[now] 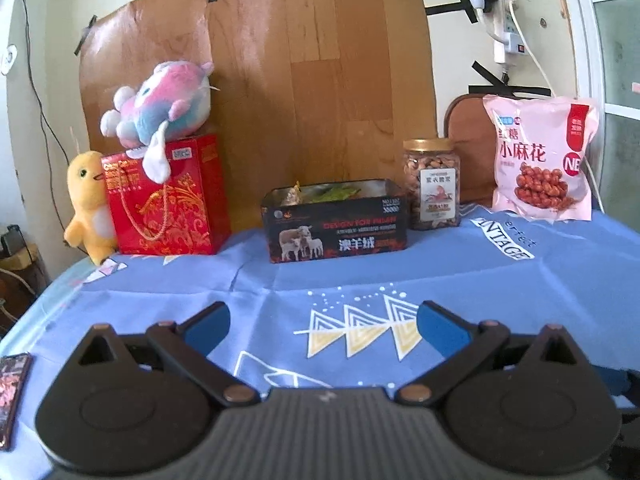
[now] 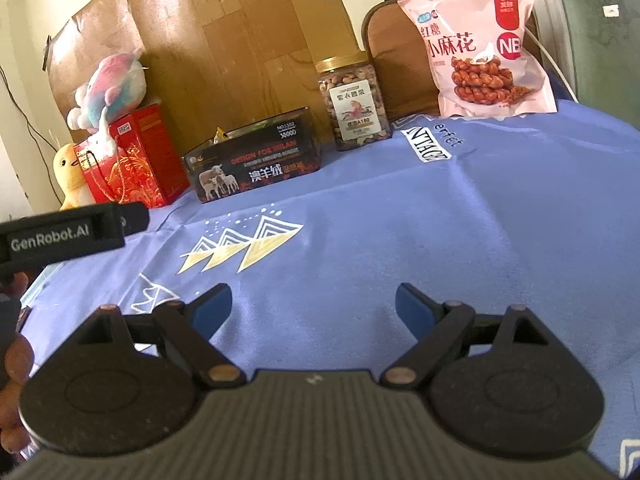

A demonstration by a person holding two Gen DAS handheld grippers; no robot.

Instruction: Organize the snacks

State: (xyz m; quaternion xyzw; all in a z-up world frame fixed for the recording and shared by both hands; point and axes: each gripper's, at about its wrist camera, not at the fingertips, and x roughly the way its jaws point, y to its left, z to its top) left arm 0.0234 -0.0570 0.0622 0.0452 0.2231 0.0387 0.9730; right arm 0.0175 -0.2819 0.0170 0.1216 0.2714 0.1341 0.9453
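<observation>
An open black box (image 1: pixel 338 224) with sheep printed on it stands at the back of the blue cloth, with green and gold wrapped snacks inside; it also shows in the right wrist view (image 2: pixel 256 166). A clear jar of nuts (image 1: pixel 432 184) (image 2: pixel 354 104) stands right of it. A pink snack bag (image 1: pixel 542 158) (image 2: pixel 482 44) leans at the far right. My left gripper (image 1: pixel 323 322) is open and empty over the cloth, well short of the box. My right gripper (image 2: pixel 314 304) is open and empty too.
A red gift bag (image 1: pixel 164 196) (image 2: pixel 134 162) with a pastel plush (image 1: pixel 160 100) on top and a yellow plush (image 1: pixel 88 204) stand at the back left. A dark flat packet (image 1: pixel 12 392) lies at the left edge. The left gripper's body (image 2: pixel 68 234) shows in the right wrist view.
</observation>
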